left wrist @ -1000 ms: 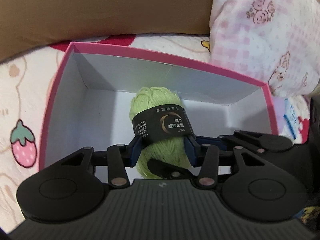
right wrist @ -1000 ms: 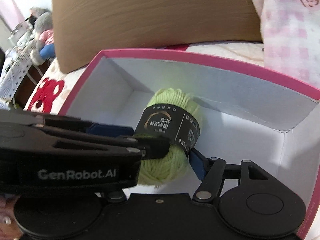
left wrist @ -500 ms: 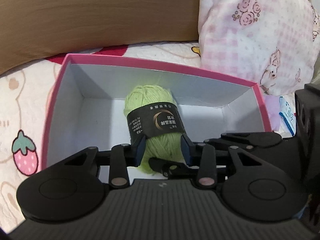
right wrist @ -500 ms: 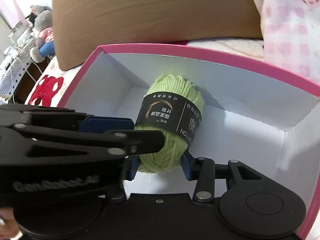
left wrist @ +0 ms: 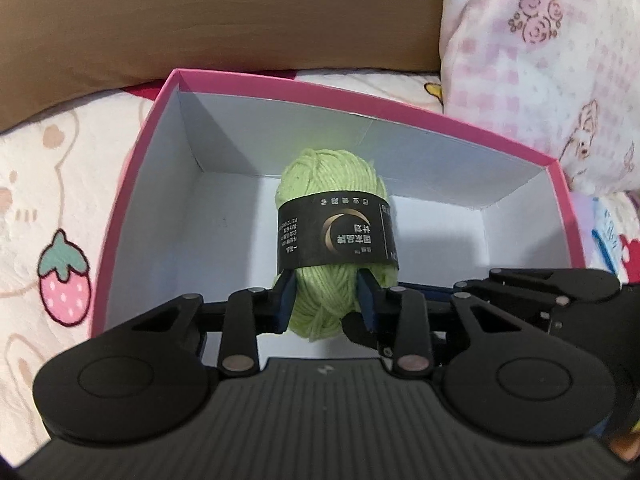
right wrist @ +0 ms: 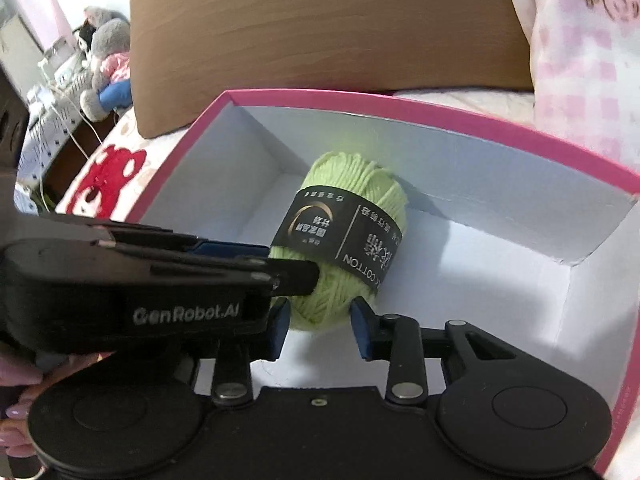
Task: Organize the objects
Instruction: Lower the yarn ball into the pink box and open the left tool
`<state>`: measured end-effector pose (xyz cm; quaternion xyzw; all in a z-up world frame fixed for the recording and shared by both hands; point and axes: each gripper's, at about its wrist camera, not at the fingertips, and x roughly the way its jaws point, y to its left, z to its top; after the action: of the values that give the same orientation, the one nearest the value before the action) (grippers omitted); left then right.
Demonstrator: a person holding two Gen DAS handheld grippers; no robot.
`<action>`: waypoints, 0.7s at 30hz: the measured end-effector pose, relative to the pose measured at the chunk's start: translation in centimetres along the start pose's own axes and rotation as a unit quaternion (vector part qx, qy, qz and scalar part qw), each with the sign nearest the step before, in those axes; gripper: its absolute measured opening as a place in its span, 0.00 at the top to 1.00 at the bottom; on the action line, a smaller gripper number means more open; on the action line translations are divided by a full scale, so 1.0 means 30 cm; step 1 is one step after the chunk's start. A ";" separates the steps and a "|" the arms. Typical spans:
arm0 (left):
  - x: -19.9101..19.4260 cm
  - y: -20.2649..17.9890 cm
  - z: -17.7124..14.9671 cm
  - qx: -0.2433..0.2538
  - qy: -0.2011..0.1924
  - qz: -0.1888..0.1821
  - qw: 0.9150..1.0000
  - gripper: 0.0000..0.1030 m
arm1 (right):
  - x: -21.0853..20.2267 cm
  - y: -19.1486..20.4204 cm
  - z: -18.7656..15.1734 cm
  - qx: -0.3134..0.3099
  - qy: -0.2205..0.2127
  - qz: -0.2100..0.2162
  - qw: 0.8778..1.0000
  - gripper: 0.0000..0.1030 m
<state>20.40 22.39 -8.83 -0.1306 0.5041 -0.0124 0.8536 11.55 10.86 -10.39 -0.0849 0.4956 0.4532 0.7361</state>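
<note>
green yarn ball [left wrist: 334,236], banded in black paper, is lying inside the pink box [left wrist: 360,98] near the far wall, at about twelve o'clock from both grippers. the left gripper [left wrist: 326,300] has just been closing and is pinching the ball's near end between its blue pads. the right gripper [right wrist: 320,322] is squeezing the same end, jaws drawn in as far as they go. judging by this, the ball is already boxed; releasing it is remaining.

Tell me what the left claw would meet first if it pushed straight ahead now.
The green yarn ball: the left claw already has its near end between the pads. Beyond it lies the pink box's white floor; depth is unclear.
</note>
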 end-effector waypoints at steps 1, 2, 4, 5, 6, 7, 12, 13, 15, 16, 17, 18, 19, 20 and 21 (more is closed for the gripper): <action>-0.006 -0.002 0.004 0.000 0.001 -0.005 1.000 0.69 | 0.006 0.001 0.005 0.008 0.002 0.004 1.000 0.63; -0.017 0.000 0.004 -0.004 -0.001 -0.005 1.000 0.69 | 0.004 0.001 0.001 0.011 0.000 0.005 1.000 0.63; -0.044 0.002 -0.009 -0.003 -0.010 -0.002 1.000 0.69 | -0.006 0.012 -0.007 0.009 -0.009 0.003 1.000 0.62; -0.054 -0.001 -0.016 0.000 -0.014 0.002 1.000 0.68 | -0.015 0.018 -0.016 0.005 -0.014 -0.001 1.000 0.60; -0.064 -0.004 -0.024 -0.001 -0.017 0.006 1.000 0.67 | -0.024 0.020 -0.023 0.000 -0.017 -0.006 1.000 0.56; -0.073 -0.005 -0.030 -0.003 -0.016 0.003 1.000 0.65 | -0.034 0.023 -0.030 -0.004 -0.019 -0.011 1.000 0.55; -0.156 -0.050 -0.063 0.029 -0.030 0.010 0.999 0.65 | -0.086 0.033 -0.066 -0.021 -0.014 -0.008 1.000 0.54; -0.177 -0.066 -0.069 0.040 -0.035 0.016 0.998 0.65 | -0.103 0.038 -0.072 -0.026 -0.013 -0.009 1.000 0.54; -0.218 -0.090 -0.079 0.049 -0.036 0.020 0.998 0.64 | -0.141 0.053 -0.076 -0.039 -0.013 -0.013 0.999 0.54; -0.239 -0.098 -0.083 0.048 -0.036 0.019 0.998 0.64 | -0.160 0.059 -0.077 -0.044 -0.014 -0.017 0.999 0.53; -0.255 -0.104 -0.083 0.047 -0.034 0.017 0.998 0.63 | -0.180 0.066 -0.076 -0.047 -0.017 -0.021 0.999 0.52; -0.281 -0.111 -0.086 0.045 -0.033 0.016 0.998 0.63 | -0.204 0.075 -0.075 -0.051 -0.021 -0.024 0.998 0.52; -0.300 -0.116 -0.089 0.044 -0.035 0.018 0.998 0.63 | -0.224 0.083 -0.076 -0.054 -0.023 -0.024 0.998 0.51; -0.323 -0.122 -0.092 0.044 -0.036 0.023 0.998 0.62 | -0.244 0.092 -0.076 -0.057 -0.025 -0.026 0.998 0.48; -0.352 -0.129 -0.095 0.043 -0.039 0.029 0.998 0.61 | -0.265 0.099 -0.077 -0.059 -0.028 -0.028 0.997 0.45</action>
<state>13.18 19.66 -0.18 -0.0793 0.4732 -0.0045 0.8774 7.03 6.59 -4.17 -0.1291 0.4448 0.4630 0.7557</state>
